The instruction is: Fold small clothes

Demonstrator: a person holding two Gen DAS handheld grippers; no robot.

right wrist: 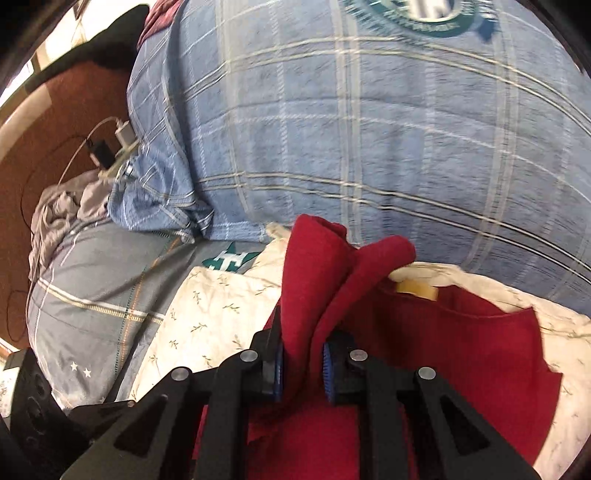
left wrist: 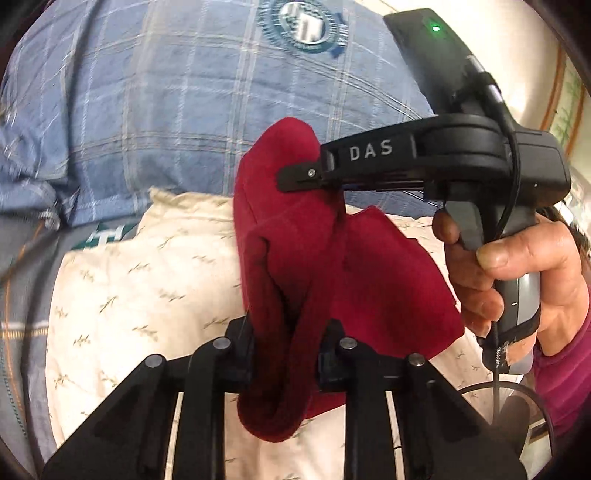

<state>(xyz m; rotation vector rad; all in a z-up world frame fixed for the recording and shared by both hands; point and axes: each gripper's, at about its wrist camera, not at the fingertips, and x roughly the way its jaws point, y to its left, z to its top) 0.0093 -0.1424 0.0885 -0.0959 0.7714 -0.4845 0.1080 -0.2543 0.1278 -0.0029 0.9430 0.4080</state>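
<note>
Red garment (left wrist: 295,236): small knitted piece, lifted off the bed at two places, its lower part draped on the cream pillow (left wrist: 147,280). In the right wrist view the rest of the red cloth (right wrist: 461,354) spreads flat across the pillow's floral cover (right wrist: 207,314).

Left gripper (left wrist: 284,354): fingers clenched on a bunched fold of the red garment, which hangs down between them and hides the pads.

Right gripper (right wrist: 303,365): fingers clenched on a raised double fold of the same garment; blue pads (right wrist: 327,373) press the cloth from both sides. Seen from the left wrist camera, the right gripper (left wrist: 295,177) bites the garment's upper edge, with a hand (left wrist: 517,280) wrapped around its grey handle and a magenta sleeve (left wrist: 565,387) behind.

Surroundings: blue checked quilt (right wrist: 369,129) heaped behind the pillow, bearing a round green-and-white emblem (left wrist: 306,26), blurred. Grey striped bedsheet (right wrist: 85,295) with two small stars to the left. Crumpled grey cloth (right wrist: 62,210) near the bed's edge. White charger and cable (right wrist: 118,144) lying beside the quilt. A pale yellowish object (right wrist: 417,290), possibly a roll of tape, sits just past the garment's far edge, partly hidden. Reddish-brown floor (right wrist: 55,140) beyond the bed.
</note>
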